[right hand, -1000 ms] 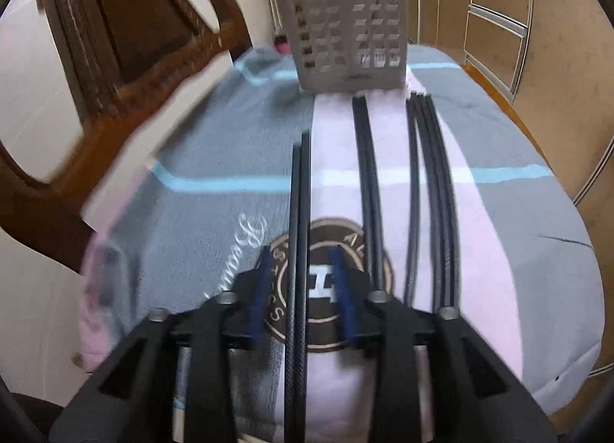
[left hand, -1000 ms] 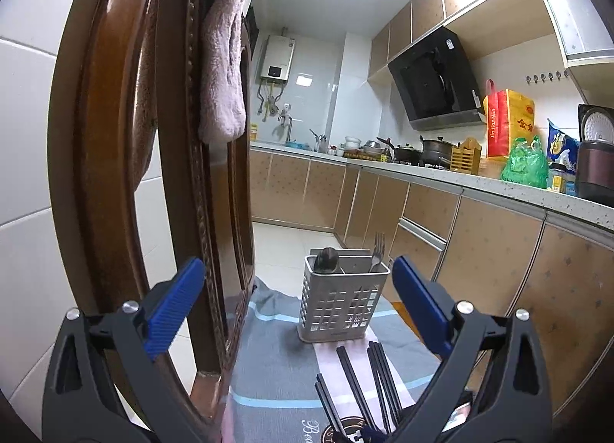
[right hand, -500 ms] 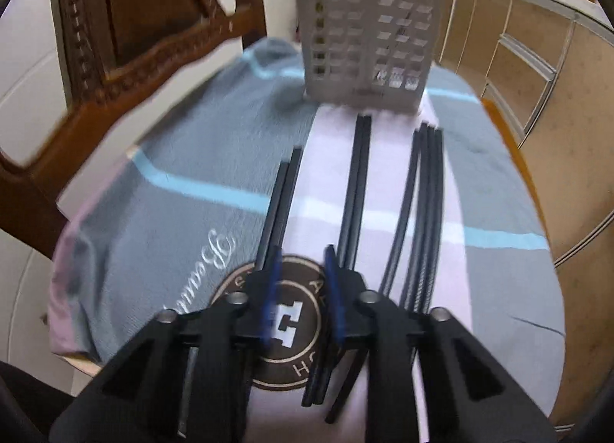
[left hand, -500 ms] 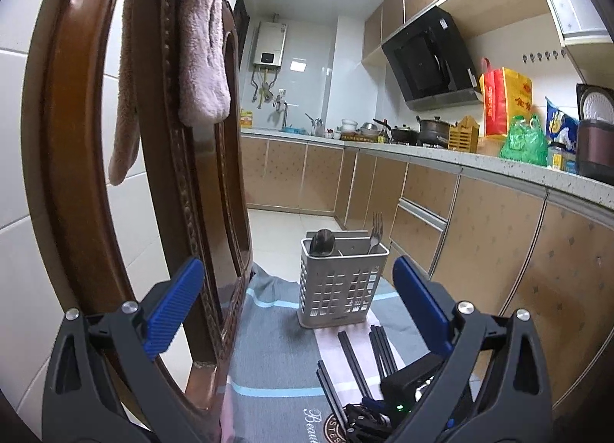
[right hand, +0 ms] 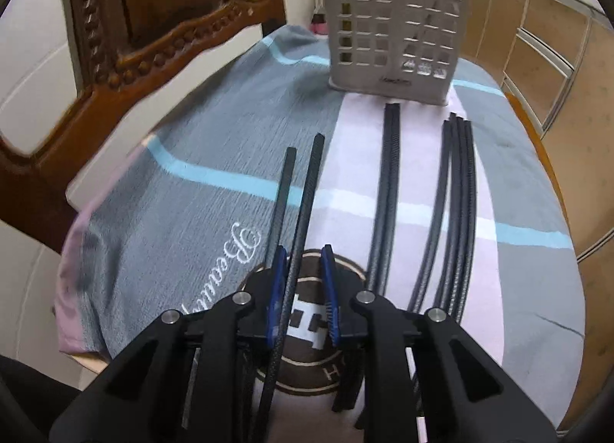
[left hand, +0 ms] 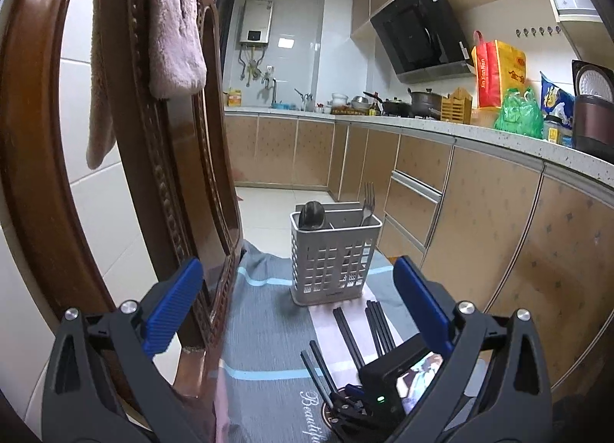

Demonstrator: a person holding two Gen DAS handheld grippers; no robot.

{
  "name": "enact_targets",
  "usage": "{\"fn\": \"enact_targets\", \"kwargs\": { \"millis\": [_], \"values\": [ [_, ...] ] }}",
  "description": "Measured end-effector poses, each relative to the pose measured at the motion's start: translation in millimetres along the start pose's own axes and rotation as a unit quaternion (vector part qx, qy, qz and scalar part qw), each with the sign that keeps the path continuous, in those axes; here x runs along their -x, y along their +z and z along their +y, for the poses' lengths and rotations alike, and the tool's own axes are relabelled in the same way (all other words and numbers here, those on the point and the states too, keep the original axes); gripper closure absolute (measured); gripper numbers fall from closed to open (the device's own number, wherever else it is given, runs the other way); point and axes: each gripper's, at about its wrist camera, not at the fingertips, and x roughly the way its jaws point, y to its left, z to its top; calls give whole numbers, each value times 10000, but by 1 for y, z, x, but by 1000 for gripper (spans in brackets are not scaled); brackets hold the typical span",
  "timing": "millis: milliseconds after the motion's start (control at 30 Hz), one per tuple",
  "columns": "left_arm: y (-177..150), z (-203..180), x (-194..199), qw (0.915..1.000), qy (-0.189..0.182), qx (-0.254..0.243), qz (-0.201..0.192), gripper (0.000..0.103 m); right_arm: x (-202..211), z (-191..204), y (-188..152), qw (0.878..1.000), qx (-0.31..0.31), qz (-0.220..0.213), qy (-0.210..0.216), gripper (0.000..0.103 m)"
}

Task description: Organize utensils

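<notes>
A grey slotted utensil caddy point(left hand: 334, 259) stands at the far end of a towel-covered seat, with a black spoon point(left hand: 311, 214) and a fork point(left hand: 368, 199) in it; it also shows in the right wrist view point(right hand: 395, 34). Several black chopsticks lie on the towel point(right hand: 387, 193) point(right hand: 458, 205). My right gripper point(right hand: 303, 285) is low over the towel, its jaws partly apart around one black chopstick point(right hand: 303, 209); a second chopstick point(right hand: 282, 197) lies just left of the left pad. My left gripper point(left hand: 297, 308) is wide open and empty, held high behind the seat.
A carved wooden chair back point(right hand: 161, 9) rises at the left, with a pink towel point(left hand: 174, 32) hung on it. The striped grey and pink towel point(right hand: 215, 144) covers the seat. Kitchen cabinets point(left hand: 479, 205) run along the right.
The right gripper has shifted and its left-hand chopstick pair has splayed, one stick now between the pads. The left gripper has risen slightly, still open.
</notes>
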Motion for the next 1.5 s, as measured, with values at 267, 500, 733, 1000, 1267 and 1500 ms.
{"fn": "enact_targets", "kwargs": {
  "millis": [267, 500, 733, 1000, 1267, 1500],
  "values": [
    [-3, 0, -9, 9996, -44, 27, 260, 4, 0, -12, -7, 9998, -150, -3, -159, 97],
    [-17, 1, -43, 9921, -176, 449, 1158, 4, 1, -25, -9, 9988, -356, -44, 334, 89],
    [-33, 25, -81, 9667, -385, 1621, 1944, 5, -24, -18, 33, 9993, 112, 250, 243, 88],
    [-28, 27, -87, 9679, -289, 1654, 1871, 5, -57, -22, 78, 9993, 196, 255, 190, 94],
    [-38, 25, -106, 9636, 124, 1560, 2170, 5, 7, -74, 74, 9914, -499, -711, 975, 95],
    [-63, -4, -162, 9570, 964, 479, 2694, 7, 70, -112, 60, 9745, -940, -1385, 1493, 96]
  ]
}}
